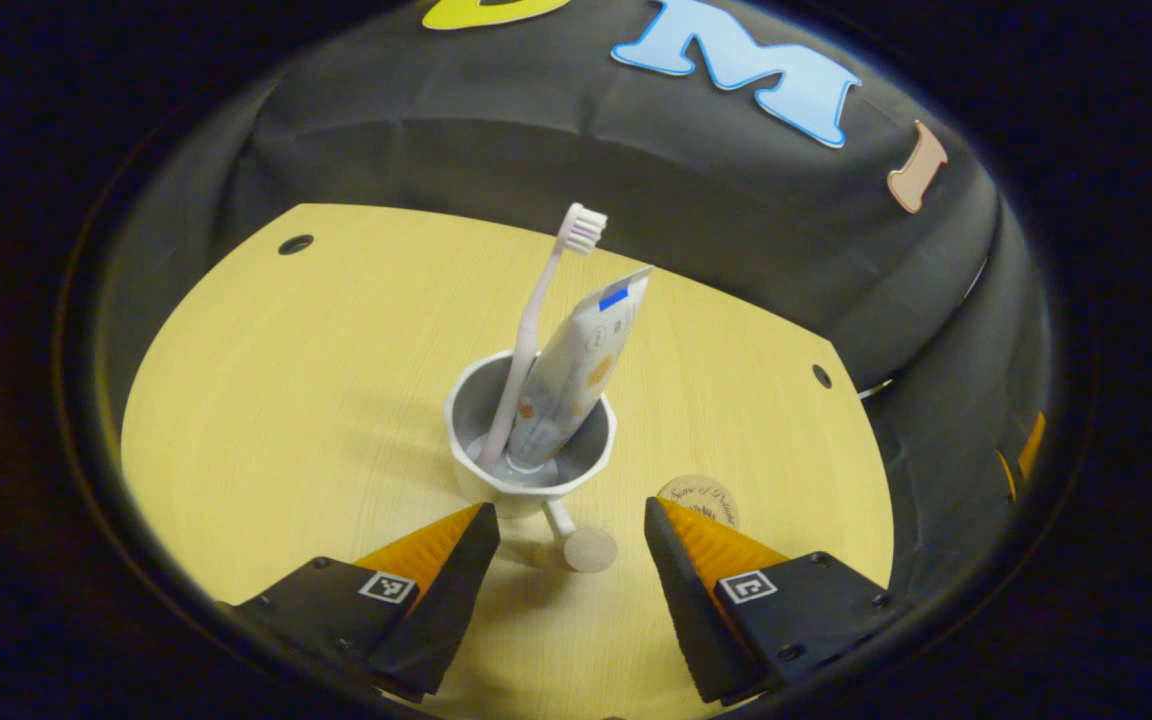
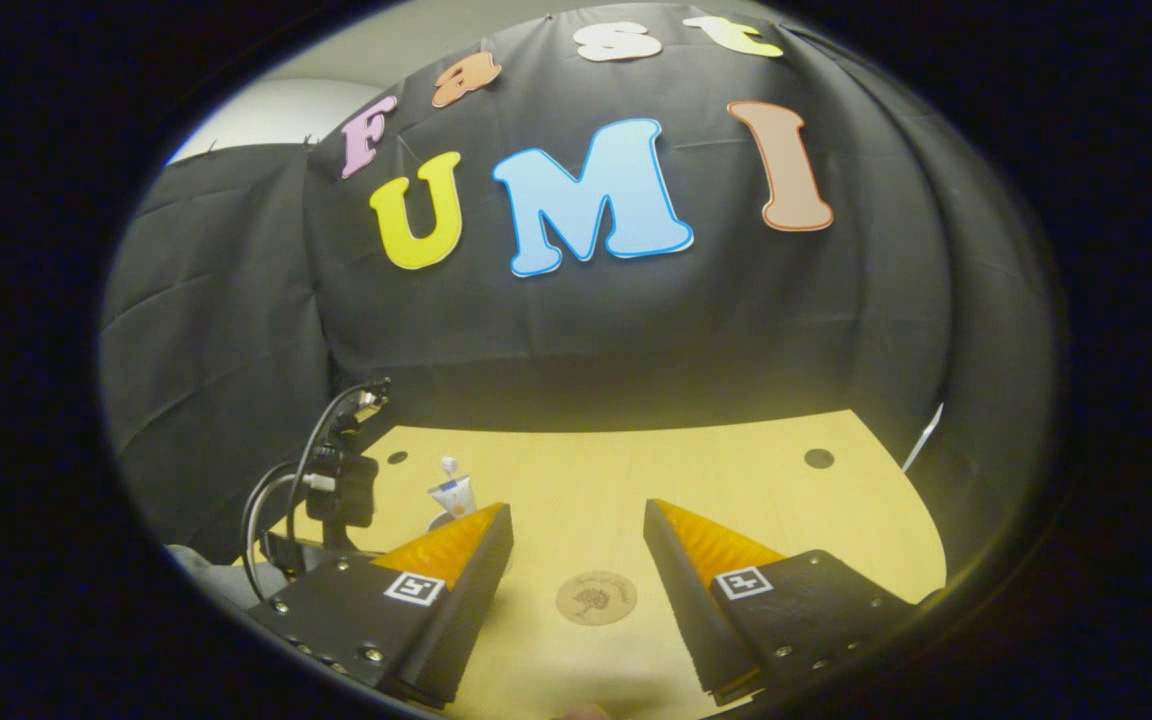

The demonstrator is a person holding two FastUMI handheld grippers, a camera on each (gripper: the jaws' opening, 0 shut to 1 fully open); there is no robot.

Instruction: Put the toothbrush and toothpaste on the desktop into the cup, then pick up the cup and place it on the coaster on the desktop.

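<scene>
In the left gripper view a pale cup stands on the wooden desktop. A white toothbrush and a toothpaste tube lean upright inside it. The cup's handle points toward my left gripper, which is open just in front of the cup without touching it. A round cork coaster lies to the right, partly behind one finger. In the right gripper view the coaster lies between the fingers of my open right gripper. The toothpaste top shows at the left.
The other gripper's body with black cables shows at the left of the right gripper view. The desktop has small dark holes near its far edge. Black cloth walls close in the desk at the back and sides.
</scene>
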